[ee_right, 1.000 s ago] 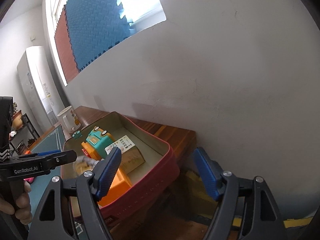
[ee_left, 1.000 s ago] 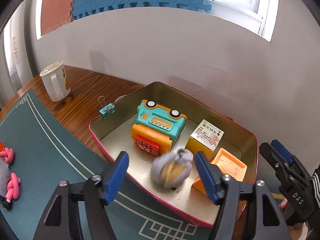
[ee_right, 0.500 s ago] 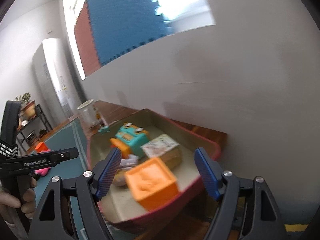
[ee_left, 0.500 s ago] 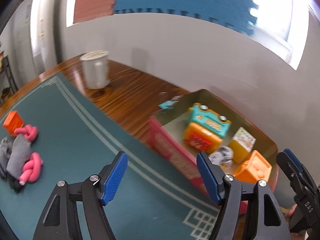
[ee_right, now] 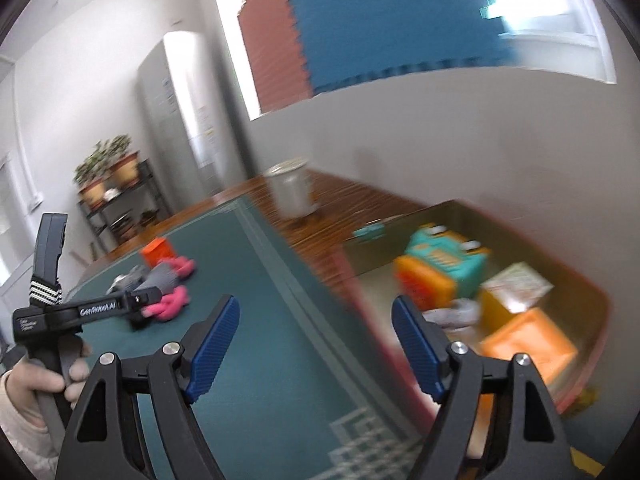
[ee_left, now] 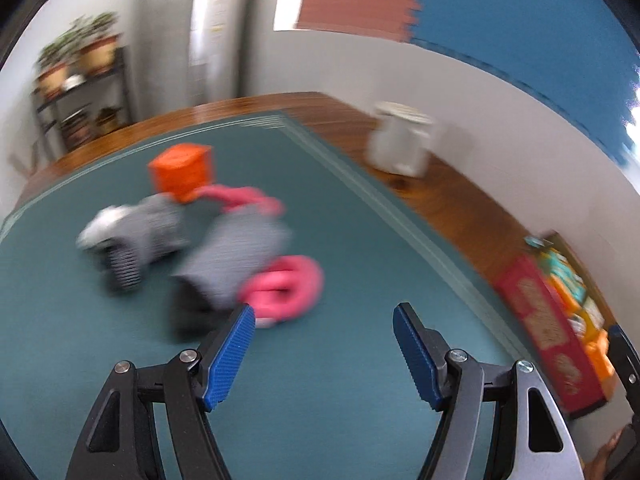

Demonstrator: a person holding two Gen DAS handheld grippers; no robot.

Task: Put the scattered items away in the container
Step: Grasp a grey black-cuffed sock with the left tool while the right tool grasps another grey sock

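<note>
On the green mat [ee_left: 340, 360] lie a grey sock [ee_left: 236, 252], a striped grey sock [ee_left: 136, 232], a pink knotted rope [ee_left: 284, 288] and an orange cube [ee_left: 182, 172], all blurred. My left gripper [ee_left: 324, 356] is open and empty, just short of the pink rope. The red tin [ee_right: 592, 300] at the right holds a teal and orange toy [ee_right: 444, 260], a yellow box [ee_right: 512, 292], an orange block [ee_right: 528, 344] and a rolled grey sock [ee_right: 456, 312]. My right gripper [ee_right: 316, 348] is open and empty over the mat beside the tin's left wall.
A white mug [ee_left: 400, 140] stands on the wooden table [ee_left: 452, 200] near the wall. A teal binder clip [ee_right: 370, 232] sits at the tin's far corner. A plant shelf [ee_right: 116, 200] stands beyond the table. The left gripper's body [ee_right: 100, 308] shows in the right wrist view.
My left gripper has let the rolled sock fall into the tin and swung left toward the pile on the mat. My right gripper has turned left, from the tin toward the mat.
</note>
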